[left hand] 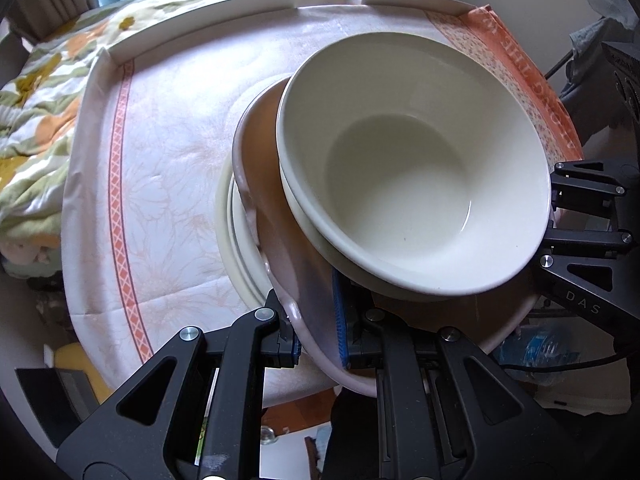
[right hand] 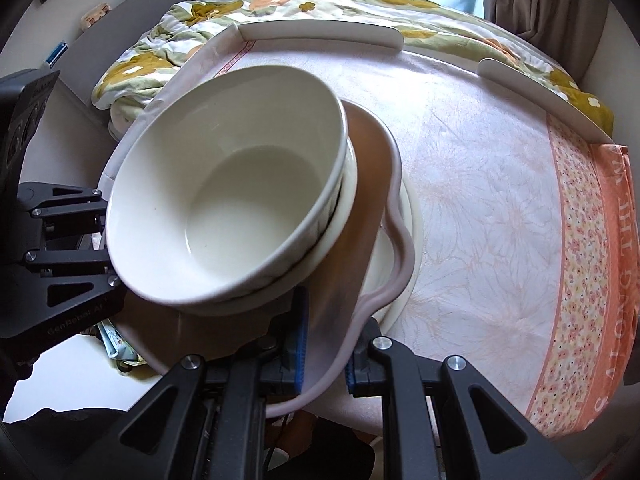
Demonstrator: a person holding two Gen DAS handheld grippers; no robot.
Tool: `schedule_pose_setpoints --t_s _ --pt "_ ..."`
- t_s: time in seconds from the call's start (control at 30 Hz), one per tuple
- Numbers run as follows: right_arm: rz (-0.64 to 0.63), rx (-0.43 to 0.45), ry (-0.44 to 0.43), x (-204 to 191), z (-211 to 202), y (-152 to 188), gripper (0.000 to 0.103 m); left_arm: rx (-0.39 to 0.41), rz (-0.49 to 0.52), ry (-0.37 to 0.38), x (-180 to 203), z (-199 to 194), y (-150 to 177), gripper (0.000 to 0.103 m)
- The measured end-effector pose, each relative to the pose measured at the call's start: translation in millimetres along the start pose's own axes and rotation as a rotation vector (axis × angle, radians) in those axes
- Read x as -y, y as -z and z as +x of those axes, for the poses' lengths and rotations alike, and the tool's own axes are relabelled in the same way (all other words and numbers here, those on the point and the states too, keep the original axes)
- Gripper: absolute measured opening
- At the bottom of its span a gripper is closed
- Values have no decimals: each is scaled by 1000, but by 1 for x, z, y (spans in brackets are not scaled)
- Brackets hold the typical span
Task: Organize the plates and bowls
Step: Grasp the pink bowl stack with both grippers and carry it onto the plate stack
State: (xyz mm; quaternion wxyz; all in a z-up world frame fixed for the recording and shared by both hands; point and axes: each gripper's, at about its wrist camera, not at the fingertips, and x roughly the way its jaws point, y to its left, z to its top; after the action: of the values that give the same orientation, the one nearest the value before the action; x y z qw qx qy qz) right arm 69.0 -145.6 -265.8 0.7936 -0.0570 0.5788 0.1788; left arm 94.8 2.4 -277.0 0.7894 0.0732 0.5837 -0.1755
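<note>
The left gripper (left hand: 316,344) and right gripper (right hand: 324,360) each clamp the wavy-rimmed pink plate (left hand: 280,240), which carries two nested cream bowls (left hand: 416,168) over a cream plate (left hand: 236,248) on the table (left hand: 168,184). Keep both rims level so the bowls, leaning toward twelve o'clock, don't slide; settle it centred.

Your left gripper (left hand: 318,338) was clamped on the wavy rim of the pink plate (left hand: 280,240), blue pads either side of it. Just ahead, two nested white bowls (left hand: 416,168) sat on that plate. A cream plate (left hand: 236,240) lay beneath it, on the patterned cloth (left hand: 168,184). The other gripper (left hand: 576,216) reached in from the right.
</note>
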Motion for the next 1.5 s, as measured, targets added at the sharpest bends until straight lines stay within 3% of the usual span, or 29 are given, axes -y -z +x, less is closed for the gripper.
schedule_pose_setpoints --t_s 1.1,1.5 --pt "77 8 28 7 -9 -4 14 -4 -37 -22 -7 -11 -5 13" --pt "104 34 35 9 -29 0 14 66 -42 -41 -13 -55 -6 14"
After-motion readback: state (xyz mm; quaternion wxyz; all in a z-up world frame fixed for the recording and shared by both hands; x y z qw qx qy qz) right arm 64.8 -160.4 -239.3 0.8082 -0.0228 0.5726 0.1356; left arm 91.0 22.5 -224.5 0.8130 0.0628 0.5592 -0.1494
